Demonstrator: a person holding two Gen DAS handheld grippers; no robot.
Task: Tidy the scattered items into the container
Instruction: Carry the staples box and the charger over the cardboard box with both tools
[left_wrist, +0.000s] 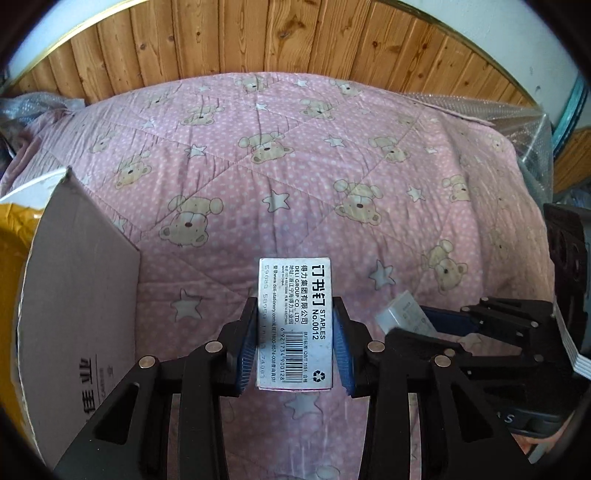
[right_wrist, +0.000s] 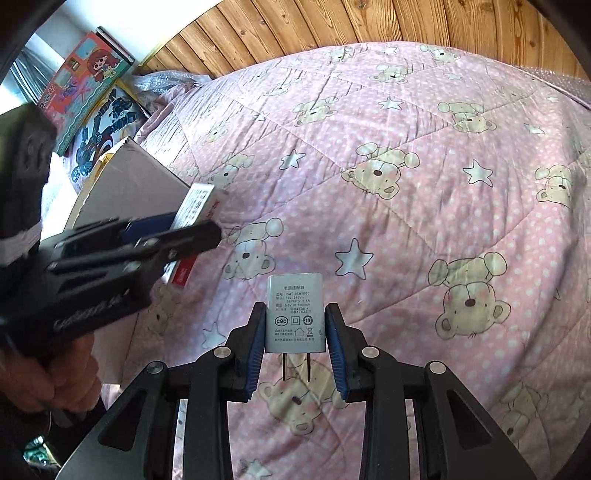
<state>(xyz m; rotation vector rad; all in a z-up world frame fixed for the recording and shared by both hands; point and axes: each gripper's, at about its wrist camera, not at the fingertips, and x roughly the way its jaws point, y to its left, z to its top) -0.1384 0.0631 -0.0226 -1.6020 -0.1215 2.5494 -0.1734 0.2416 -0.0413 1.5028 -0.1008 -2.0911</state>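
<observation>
The left gripper (left_wrist: 295, 325) is clamped on the staple box (left_wrist: 293, 317), above the quilt (left_wrist: 295, 166), with the carton (left_wrist: 81, 280) at its 9 o'clock. The right gripper (right_wrist: 295, 328) is clamped on the charger (right_wrist: 295, 314), prongs toward 6 o'clock.

Staples box (left_wrist: 295, 321): "STAPLES No.0012", "DELI GROUP CO., LTD.", barcode 6921734900128. Power adapter (right_wrist: 295, 314): CCC mark, "100-240V~" seemingly. Cardboard box (left_wrist: 81, 295): partial Chinese characters.

The quilt (left_wrist: 295, 166) is pink with small white dots, beige bears and white stars. The staples box (left_wrist: 294, 325) is silver-grey with black print. The power adapter (right_wrist: 295, 314) is white. The tongs' pads (right_wrist: 255, 358) are blue. The cardboard box (left_wrist: 74, 295) at left is grey-brown.
</observation>
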